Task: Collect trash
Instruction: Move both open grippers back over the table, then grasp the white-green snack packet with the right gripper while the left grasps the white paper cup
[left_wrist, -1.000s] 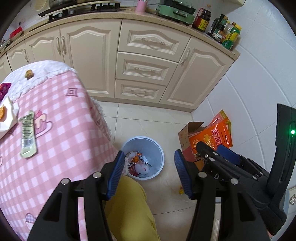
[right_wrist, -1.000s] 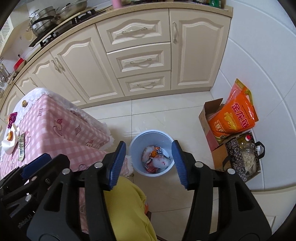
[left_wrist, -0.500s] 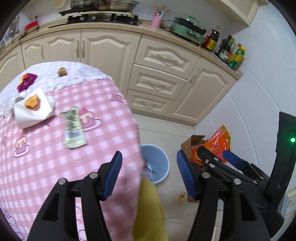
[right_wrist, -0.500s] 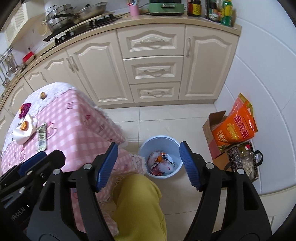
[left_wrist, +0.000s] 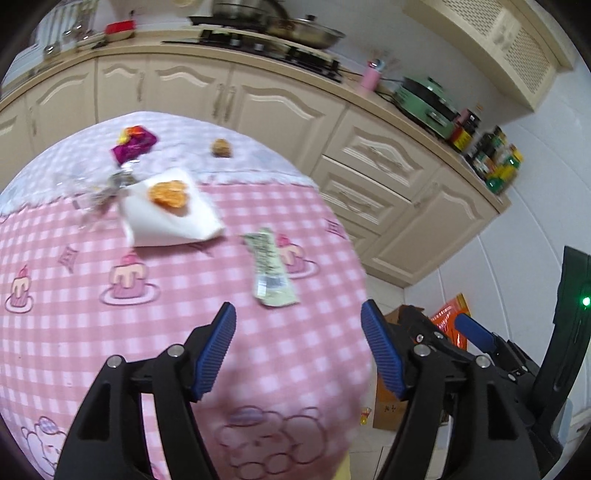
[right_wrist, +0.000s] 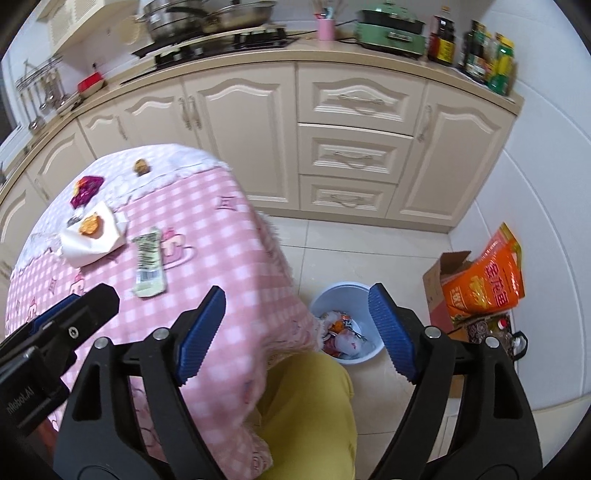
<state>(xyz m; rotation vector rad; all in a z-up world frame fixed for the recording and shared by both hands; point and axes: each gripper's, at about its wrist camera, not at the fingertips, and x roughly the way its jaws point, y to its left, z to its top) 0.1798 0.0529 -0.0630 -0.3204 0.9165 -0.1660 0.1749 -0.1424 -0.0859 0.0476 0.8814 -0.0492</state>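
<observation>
Green wrapper (left_wrist: 272, 271) just beyond open left gripper (left_wrist: 297, 352).

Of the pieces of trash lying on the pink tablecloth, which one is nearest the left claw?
The long pale green wrapper, flat just ahead of the open left claw. The white napkin, purple wrapper and brown lump lie farther back.

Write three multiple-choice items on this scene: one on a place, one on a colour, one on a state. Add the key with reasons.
1. Where is the bin?
A. on the table
B. on the floor beside the table
C. on the counter

2. What colour is the long wrapper?
A. pale green
B. blue
C. black

3. How is the left hand-held gripper?
A. shut on a wrapper
B. shut, empty
C. open, empty

Key: 1 B, it stands on the tiles by the tablecloth. 2 A, its film is light green. 3 C, its jaws stand apart with nothing between.
</observation>
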